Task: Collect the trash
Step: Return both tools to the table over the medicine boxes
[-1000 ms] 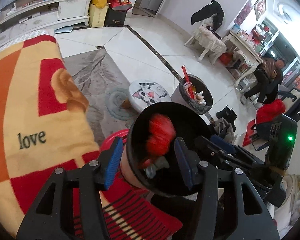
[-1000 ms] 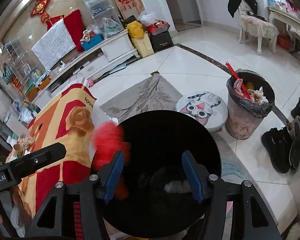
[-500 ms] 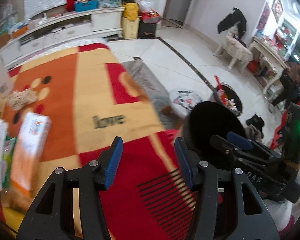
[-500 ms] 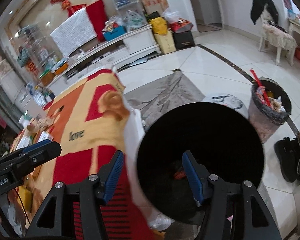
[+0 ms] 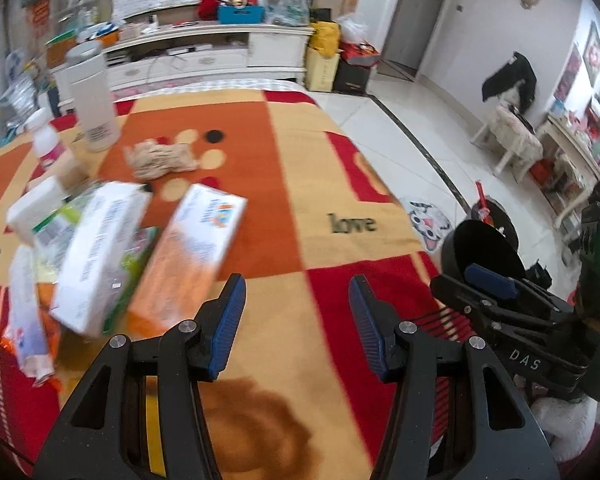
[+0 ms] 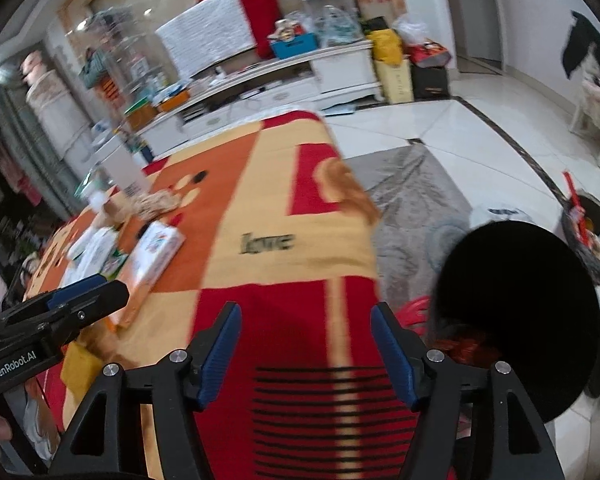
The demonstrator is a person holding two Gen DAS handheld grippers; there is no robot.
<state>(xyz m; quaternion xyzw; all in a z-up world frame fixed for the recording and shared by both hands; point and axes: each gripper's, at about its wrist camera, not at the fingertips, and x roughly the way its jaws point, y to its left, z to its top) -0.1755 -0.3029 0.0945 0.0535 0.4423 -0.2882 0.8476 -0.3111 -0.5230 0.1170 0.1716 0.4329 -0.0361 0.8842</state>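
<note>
My left gripper (image 5: 296, 320) is open and empty above the red, orange and yellow table cloth (image 5: 292, 184). My right gripper (image 6: 306, 354) is open and empty over the cloth's near edge. A small black bin (image 6: 516, 316) stands at the table's right edge with red trash inside (image 6: 466, 350); it also shows in the left wrist view (image 5: 480, 248). A crumpled beige wad (image 5: 160, 158) lies on the cloth at the far side. Boxes and packets (image 5: 100, 248) lie piled at the left.
A white cylinder (image 5: 92, 100) and a small bottle (image 5: 48, 148) stand at the far left of the table. On the floor to the right are a cat-face stool (image 5: 430, 224) and a full trash bin (image 6: 590, 236). A white cabinet (image 5: 204, 60) lines the far wall.
Both grippers have swung left from over the black bin to over the table. The red trash that was falling into the bin now lies inside it. The right gripper no longer straddles the bin.
</note>
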